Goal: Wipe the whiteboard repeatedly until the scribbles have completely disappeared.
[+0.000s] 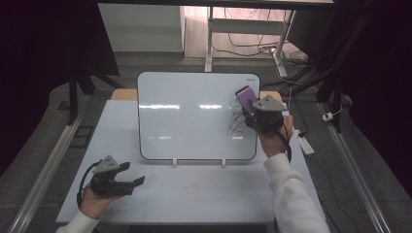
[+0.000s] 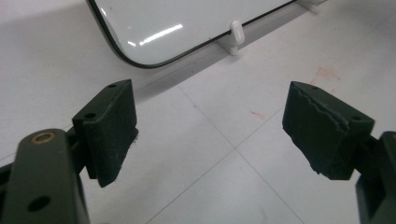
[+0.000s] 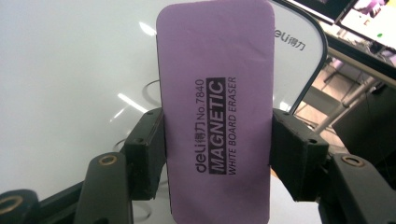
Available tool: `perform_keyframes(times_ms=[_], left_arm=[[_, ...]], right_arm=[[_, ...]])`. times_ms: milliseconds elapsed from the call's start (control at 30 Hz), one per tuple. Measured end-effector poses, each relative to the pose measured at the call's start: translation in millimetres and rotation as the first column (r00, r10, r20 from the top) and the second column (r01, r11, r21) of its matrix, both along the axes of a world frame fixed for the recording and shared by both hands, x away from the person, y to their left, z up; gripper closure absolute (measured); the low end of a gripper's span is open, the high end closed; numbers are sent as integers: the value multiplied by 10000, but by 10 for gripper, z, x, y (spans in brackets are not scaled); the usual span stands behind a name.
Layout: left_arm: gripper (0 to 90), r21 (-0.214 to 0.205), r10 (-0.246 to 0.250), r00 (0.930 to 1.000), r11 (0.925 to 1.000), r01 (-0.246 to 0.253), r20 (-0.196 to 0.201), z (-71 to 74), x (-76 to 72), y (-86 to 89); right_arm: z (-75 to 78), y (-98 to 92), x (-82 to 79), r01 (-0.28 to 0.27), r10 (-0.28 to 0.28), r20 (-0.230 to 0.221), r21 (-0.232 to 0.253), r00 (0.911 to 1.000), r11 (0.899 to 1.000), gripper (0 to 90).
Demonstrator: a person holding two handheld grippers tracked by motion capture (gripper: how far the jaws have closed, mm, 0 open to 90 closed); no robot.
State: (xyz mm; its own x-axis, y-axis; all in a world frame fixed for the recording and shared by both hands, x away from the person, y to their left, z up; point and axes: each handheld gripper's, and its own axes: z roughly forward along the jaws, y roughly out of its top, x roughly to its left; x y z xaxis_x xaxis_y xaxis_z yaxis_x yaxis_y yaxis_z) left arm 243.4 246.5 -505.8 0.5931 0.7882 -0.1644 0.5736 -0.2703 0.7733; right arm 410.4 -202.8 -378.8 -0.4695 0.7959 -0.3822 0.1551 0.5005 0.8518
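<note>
At the right side of the upright white rectangular whiteboard (image 1: 194, 114), the right gripper (image 1: 253, 108) clamps a purple magnetic foam eraser (image 3: 215, 107) by its long edges over black scribbles (image 1: 236, 119); a tilted pad could smear ink or tip the board; the left gripper (image 1: 130, 174) rests wide open and empty on the desk (image 1: 204, 199).

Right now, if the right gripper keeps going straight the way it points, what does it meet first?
Most likely the whiteboard. The right gripper holds the purple eraser in its fingers, aimed at the board's right side near the black scribbles. The eraser would touch first; how much gap remains is unclear.
</note>
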Motion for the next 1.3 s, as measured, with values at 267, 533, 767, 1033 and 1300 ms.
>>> perform_keyframes(times_ms=[267, 533, 767, 1033, 1300], left_arm=[[185, 31, -23, 10000, 10000, 23, -92, -20, 9, 0], [187, -53, 3, 9998, 10000, -4, -183, -27, 10, 5], [187, -25, 23, 9999, 10000, -23, -162, -26, 12, 16], [188, -15, 52, 9998, 10000, -53, -189, -36, 21, 23], [188, 42, 0, 9998, 10000, 1, -218, -40, 16, 1]], right_arm=[[48, 198, 178, 236, -237, -50, -309, 9997, 9992, 401], [-213, 494, 12, -885, 858, -266, -1282, 9960, 9878, 402], [16, 235, 204, 265, -265, 14, -634, 9996, 9976, 402], [103, 246, 273, 279, -277, 36, -787, 9996, 9965, 403], [-114, 541, 108, -912, 934, 32, -1857, 9956, 9784, 404]])
